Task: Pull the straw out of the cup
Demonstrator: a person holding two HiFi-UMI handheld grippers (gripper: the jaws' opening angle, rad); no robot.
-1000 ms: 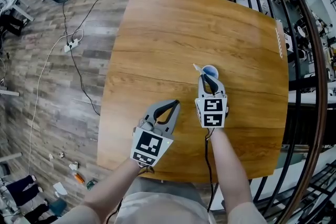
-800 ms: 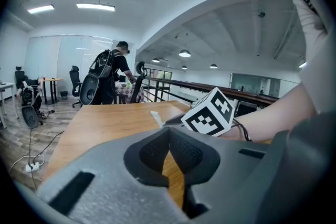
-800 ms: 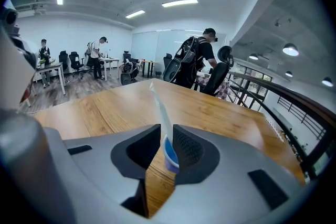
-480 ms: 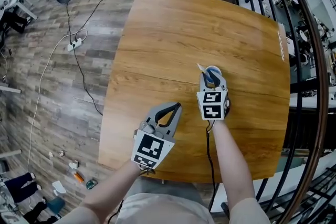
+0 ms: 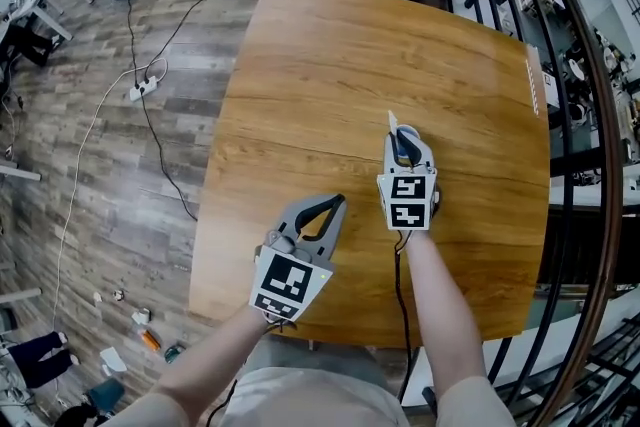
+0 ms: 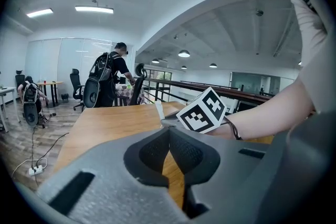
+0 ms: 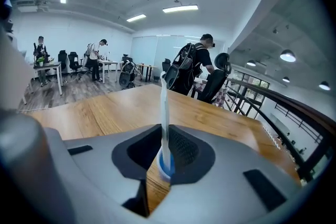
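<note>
Two grippers over wide wooden tabletop (image 5: 320,65): left gripper (image 5: 336,201) pressed together, empty; right gripper (image 5: 407,135), jaws just closing, pinches straw (image 7: 164,113) in cup (image 7: 167,168).

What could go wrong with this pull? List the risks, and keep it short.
1. The right tool has just been closing its jaws on the white straw, with the blue cup right below. Nothing holds the cup, so it may lift or tip over on the table as the straw comes up.
2. The left tool sits shut and empty, apart from the cup, so it cannot steady it.
3. The straw is thin and might slip or bend between the pads.
</note>
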